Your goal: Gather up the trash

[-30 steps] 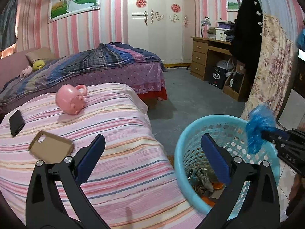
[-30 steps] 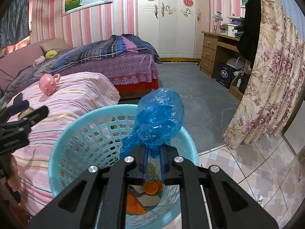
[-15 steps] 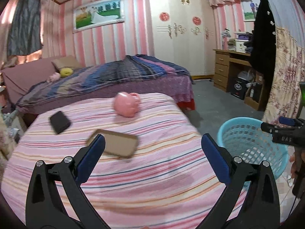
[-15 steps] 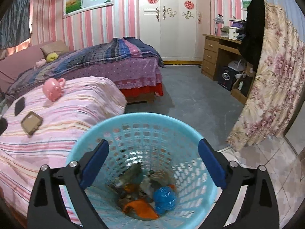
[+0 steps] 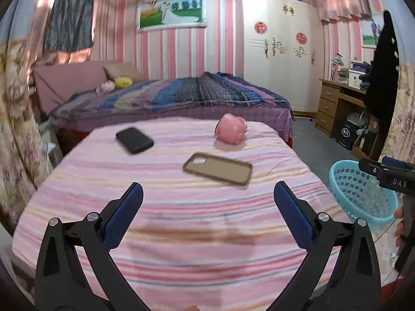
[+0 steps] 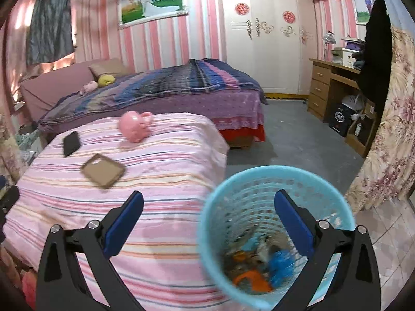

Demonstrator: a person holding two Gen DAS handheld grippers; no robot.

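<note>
Right gripper (image 6: 208, 219) spread wide, empty, directly above basket (image 6: 218, 197) beside bed; blue bag (image 6: 281, 265) lies inside. Left gripper (image 5: 208, 216) spread wide, empty, over striped bed (image 5: 181, 223). No loose trash visible there.

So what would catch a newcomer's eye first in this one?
Probably the light blue basket on the floor beside the striped bed, with a blue bag and orange scraps among the trash inside. Next, the pink piggy bank on the bed, behind a tan phone case and a black phone. Both grippers are open and empty.
</note>
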